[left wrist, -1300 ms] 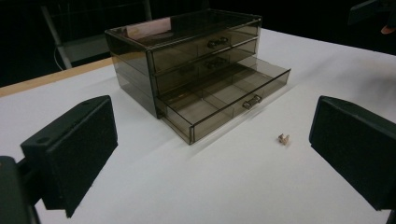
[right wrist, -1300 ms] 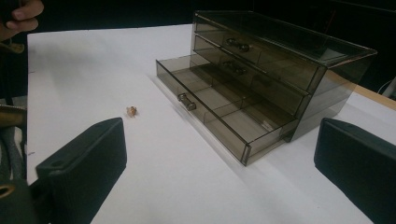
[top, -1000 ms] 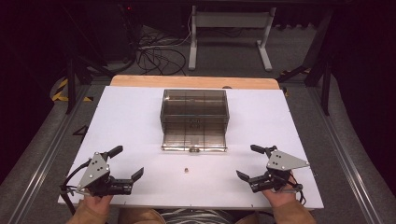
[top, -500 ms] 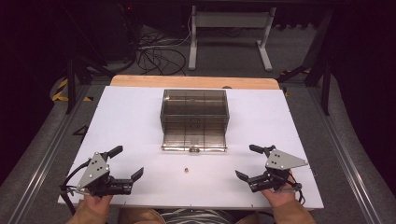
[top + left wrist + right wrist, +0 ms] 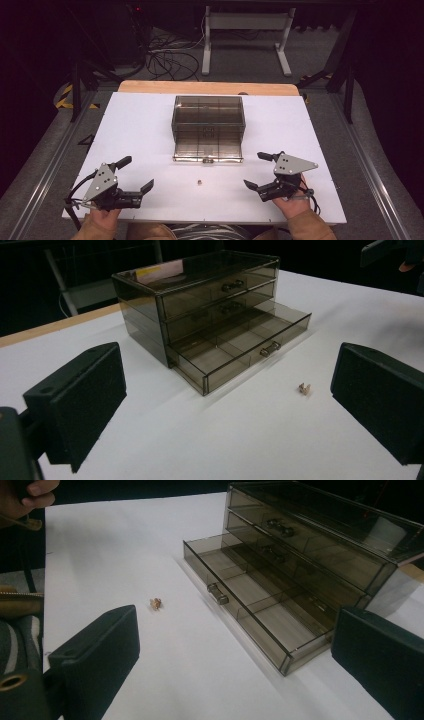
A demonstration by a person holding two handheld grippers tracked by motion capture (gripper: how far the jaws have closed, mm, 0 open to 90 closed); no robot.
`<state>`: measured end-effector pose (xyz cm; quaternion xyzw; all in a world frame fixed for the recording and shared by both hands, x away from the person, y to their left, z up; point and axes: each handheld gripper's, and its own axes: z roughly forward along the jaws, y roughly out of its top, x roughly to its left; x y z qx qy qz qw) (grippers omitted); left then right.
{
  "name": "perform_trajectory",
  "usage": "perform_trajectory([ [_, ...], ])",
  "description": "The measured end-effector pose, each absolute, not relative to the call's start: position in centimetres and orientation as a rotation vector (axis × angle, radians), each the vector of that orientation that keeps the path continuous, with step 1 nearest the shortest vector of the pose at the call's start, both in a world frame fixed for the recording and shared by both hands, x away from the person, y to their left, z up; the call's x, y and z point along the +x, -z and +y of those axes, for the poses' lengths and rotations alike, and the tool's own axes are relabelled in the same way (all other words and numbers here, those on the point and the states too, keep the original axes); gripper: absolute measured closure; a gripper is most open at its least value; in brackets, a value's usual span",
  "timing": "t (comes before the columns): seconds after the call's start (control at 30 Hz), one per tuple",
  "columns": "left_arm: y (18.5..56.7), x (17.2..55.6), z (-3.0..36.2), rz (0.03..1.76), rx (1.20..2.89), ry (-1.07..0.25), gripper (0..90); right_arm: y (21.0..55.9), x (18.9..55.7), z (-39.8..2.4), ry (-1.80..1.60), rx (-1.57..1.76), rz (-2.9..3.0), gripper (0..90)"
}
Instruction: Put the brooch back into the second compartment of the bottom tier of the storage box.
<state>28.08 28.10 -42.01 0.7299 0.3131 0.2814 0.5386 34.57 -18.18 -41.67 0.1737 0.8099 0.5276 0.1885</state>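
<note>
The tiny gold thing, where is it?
The tiny gold thing lies on the white table, just in front of the open bottom drawer, between the two hand-held grippers in the high view.

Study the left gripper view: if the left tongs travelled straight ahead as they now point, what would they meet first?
Probably the pulled-out bottom drawer of the smoky drawer box; the small gold piece lies off to the right.

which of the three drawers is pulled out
The bottom drawer of the smoky clear organizer: it juts forward onto the table, its empty compartments exposed. The two drawers above it sit flush and closed.
</note>
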Motion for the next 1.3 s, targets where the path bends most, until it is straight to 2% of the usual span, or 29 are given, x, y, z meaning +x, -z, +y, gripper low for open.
perform_trajectory([
  [1.07, 42.0, 28.2, 28.0, 0.739, 1.737, -0.66, 2.3, 40.1, 36.0, -12.8, -1.481, 0.337, 2.367, 4.4],
  [1.3, 42.0, 28.3, 27.9, 0.741, 1.738, -0.657, 2.3, 40.0, 36.4, -11.8, -1.489, 0.324, 2.386, 0.9],
])
